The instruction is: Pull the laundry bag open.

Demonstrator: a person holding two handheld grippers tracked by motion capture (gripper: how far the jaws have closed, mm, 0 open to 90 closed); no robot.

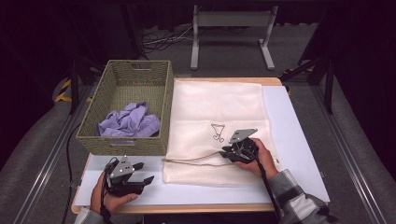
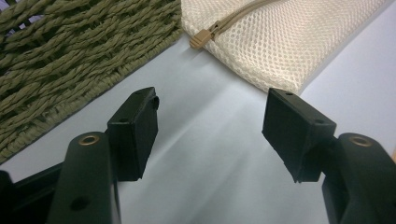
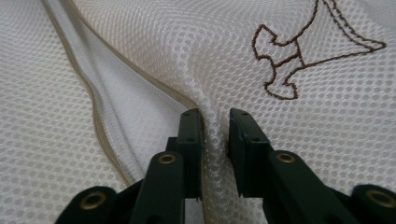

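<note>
R claw [image 3: 215, 140] pinches the mesh bag [image 1: 215, 107] by its zip opening mid-bench; zip pull [image 2: 200, 39] lies just ahead of wide-open L claw [image 2: 210, 135] (nearer arm), zip running L-R.

Left gripper [image 1: 140, 172] fingers apart; right gripper [image 1: 227, 153] pinching.

- Woven olive-green rectangular basket [image 1: 122, 140]: stands at the tabletop's [image 1: 299, 154] far left, walls upright, top open; crumpled lavender cloth [image 1: 129, 121] covers part of its floor.
- Cream mesh laundry bag [image 1: 215, 107]: lies flat just beside the basket, covering the middle of the tabletop.
- Free strip: bare white surface along the near edge, between basket front and left gripper [image 1: 144, 173], whose fingers stand apart.
- Free strip: bare surface right of the bag.
- Right gripper [image 1: 224, 152]: fingers pinch a raised fold of mesh by the tan zipper [image 3: 100, 121].
</note>
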